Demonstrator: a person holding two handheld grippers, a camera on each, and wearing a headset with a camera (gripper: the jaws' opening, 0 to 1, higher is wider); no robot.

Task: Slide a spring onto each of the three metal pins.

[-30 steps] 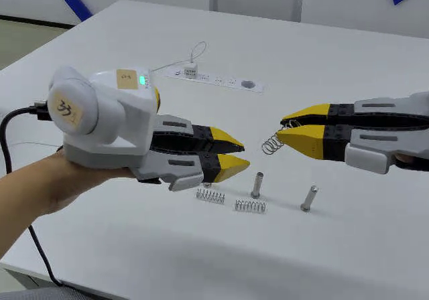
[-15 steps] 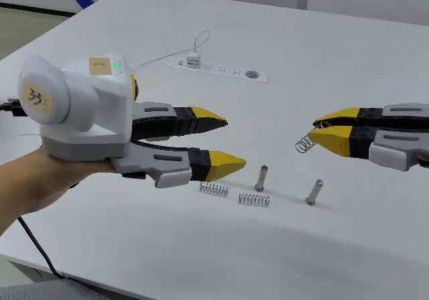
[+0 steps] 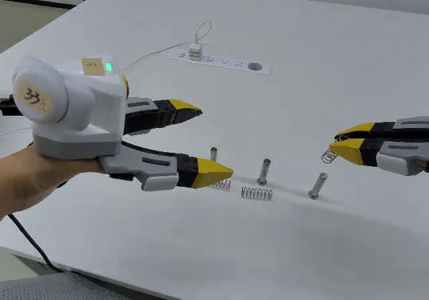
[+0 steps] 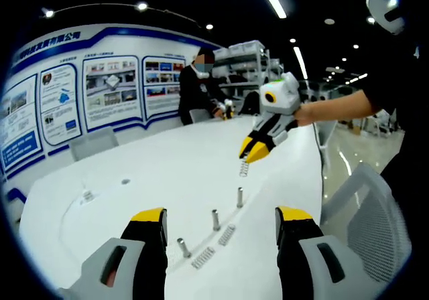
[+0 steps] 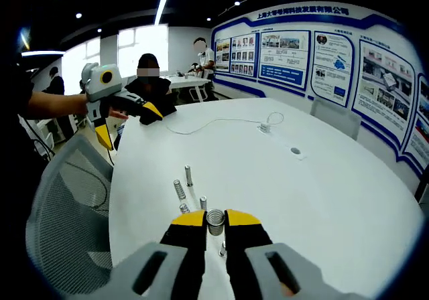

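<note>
In R hand-held gripper (image 3: 336, 142): spring (image 5: 214, 221), axis along jaws

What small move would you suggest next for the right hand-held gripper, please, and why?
Probably bring the right hand-held gripper down over the nearest upright silver metal pin: it grips a small coiled steel spring, and that pin stands bare.

Grips the left gripper (image 3: 213, 141) in a bare left hand (image 3: 27, 179) at the left of the head view, forearm coming in from the lower left edge, jaws spread wide, yellow tips pointing right and slightly down. Holds the right gripper (image 3: 335, 142) in from the right edge, roughly level, tips pointing left, jaws nearly closed and pinching a spring (image 3: 328, 156) at the tips. Holds the two well apart, tips facing each other.
</note>
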